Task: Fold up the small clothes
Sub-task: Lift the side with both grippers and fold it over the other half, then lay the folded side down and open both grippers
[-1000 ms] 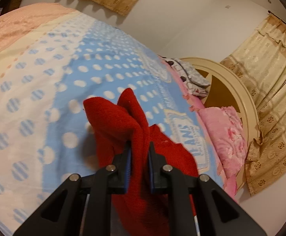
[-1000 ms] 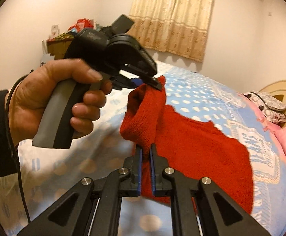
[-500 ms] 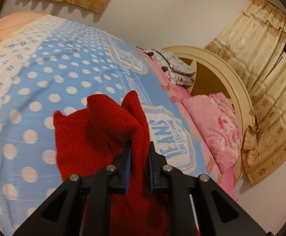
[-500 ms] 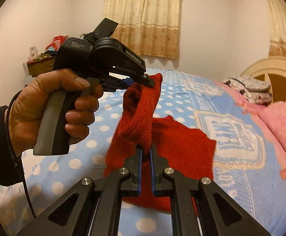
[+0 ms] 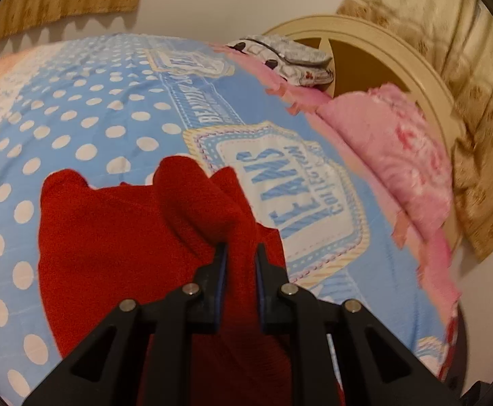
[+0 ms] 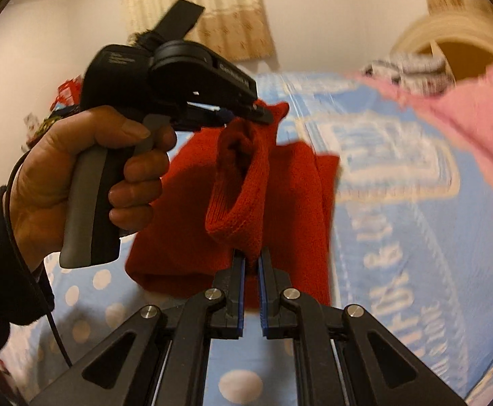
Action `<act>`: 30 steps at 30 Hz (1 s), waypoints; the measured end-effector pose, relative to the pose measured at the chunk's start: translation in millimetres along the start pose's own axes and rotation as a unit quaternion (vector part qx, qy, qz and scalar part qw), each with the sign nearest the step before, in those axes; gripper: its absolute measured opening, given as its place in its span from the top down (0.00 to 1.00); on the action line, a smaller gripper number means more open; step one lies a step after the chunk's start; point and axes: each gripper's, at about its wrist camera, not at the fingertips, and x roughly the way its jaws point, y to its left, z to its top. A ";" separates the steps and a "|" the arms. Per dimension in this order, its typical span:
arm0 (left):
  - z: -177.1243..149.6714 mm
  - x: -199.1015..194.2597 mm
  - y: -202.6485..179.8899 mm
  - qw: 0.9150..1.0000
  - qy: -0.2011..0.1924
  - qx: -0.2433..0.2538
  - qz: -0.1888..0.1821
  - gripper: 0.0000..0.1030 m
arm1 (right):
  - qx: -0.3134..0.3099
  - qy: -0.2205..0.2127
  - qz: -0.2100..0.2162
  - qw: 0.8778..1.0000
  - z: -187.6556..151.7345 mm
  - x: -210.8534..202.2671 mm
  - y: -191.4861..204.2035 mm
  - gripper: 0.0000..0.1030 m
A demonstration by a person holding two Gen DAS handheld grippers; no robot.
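Pinching red knit garment (image 6: 246, 182): left gripper (image 5: 240, 253) and right gripper (image 6: 252, 264) both clamped on fabric, lifted above bedspread (image 5: 111, 101).

The left hand-held gripper (image 5: 239, 253) has matte black arms with triangular cut-outs, round silver screws at the joints, and blue pads inside its fingers (image 5: 220, 270). The right hand-held gripper (image 6: 251, 264) has the same black frame, silver screws and blue pads. The left hand (image 6: 77, 176) has brownish skin, a dark sleeve, and a thin black cable (image 6: 43, 291) beside the wrist.
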 end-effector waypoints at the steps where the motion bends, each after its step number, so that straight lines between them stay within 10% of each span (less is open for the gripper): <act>1: -1.3 -1.7 -5.1 1.000 -0.002 0.009 0.001 0.82 | 0.009 0.006 0.001 1.000 -2.4 1.2 -3.8 0.94; 10: -33.1 -56.2 -3.6 0.994 -0.062 0.058 0.068 0.38 | 0.043 0.037 0.005 0.998 -22.6 -12.1 -34.2 0.93; 15: -72.9 -72.3 35.7 0.988 -0.068 0.036 0.134 0.38 | 0.059 -0.024 0.000 0.998 2.3 -30.3 -46.5 0.44; 17: -83.4 -75.3 43.2 0.989 -0.067 0.023 0.129 0.38 | 0.055 -0.041 0.006 0.998 21.0 -29.7 -44.6 0.43; 23: -99.3 -65.7 39.1 0.991 -0.053 0.029 0.116 0.35 | 0.050 0.011 0.009 0.999 64.3 26.6 -39.1 0.46; 27: -101.9 -65.2 36.4 0.991 -0.056 0.031 0.115 0.29 | 0.052 0.048 0.015 0.997 55.7 46.1 -43.7 0.91; 30: -102.2 -64.7 38.3 0.992 -0.060 0.027 0.112 0.26 | 0.055 0.032 0.007 0.998 47.0 27.1 -48.6 0.94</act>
